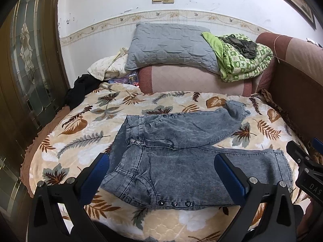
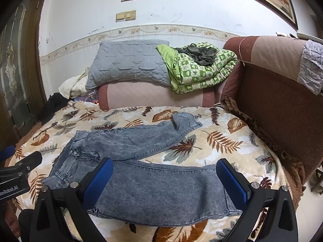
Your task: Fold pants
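Grey-blue acid-washed denim pants (image 1: 181,149) lie spread flat on a leaf-patterned blanket (image 1: 80,133), waist to the left, both legs pointing right, the far leg angled away. My left gripper (image 1: 161,161) is open and empty, hovering over the waist and near hip. My right gripper (image 2: 164,167) is open and empty, hovering over the near leg of the pants (image 2: 153,189). The right gripper's body shows at the right edge of the left wrist view (image 1: 302,159); the left gripper's body shows at the left edge of the right wrist view (image 2: 20,167).
A grey pillow (image 1: 169,44) and a folded green quilt (image 1: 242,60) sit on a pink bolster (image 1: 193,78) at the back. A brown sofa back (image 2: 278,92) walls the right side. Black cloth (image 1: 76,88) lies at the far left, beside a wooden glass door (image 1: 26,60).
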### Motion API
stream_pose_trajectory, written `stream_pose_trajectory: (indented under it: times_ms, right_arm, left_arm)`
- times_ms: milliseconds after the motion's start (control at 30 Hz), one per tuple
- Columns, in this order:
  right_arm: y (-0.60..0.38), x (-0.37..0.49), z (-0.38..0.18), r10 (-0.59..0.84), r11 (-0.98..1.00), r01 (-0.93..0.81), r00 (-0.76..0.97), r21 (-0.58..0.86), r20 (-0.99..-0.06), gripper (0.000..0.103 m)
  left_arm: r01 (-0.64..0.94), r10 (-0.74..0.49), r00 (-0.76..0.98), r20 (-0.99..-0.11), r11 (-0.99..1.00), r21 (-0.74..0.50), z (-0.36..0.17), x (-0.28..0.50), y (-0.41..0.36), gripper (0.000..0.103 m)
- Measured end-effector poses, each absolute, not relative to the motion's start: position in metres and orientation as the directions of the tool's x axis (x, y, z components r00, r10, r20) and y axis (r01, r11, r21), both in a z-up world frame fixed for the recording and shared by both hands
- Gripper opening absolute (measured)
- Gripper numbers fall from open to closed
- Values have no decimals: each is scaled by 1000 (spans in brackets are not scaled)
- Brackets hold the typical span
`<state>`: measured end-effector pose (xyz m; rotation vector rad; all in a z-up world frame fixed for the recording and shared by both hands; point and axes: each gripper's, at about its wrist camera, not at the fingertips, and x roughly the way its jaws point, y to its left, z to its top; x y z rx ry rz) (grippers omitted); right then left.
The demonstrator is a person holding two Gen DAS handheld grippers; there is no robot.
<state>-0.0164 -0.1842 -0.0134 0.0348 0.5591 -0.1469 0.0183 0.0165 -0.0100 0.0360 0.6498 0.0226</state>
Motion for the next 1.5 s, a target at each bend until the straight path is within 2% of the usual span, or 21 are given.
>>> stream_pose_trajectory:
  times_ms: [1500]
  right_arm:
    - [-187, -6, -29, -122, 989, 149, 814, 0, -567, 103]
  left_arm:
    - [0, 38, 771, -635, 998, 59, -24, 26, 15, 103]
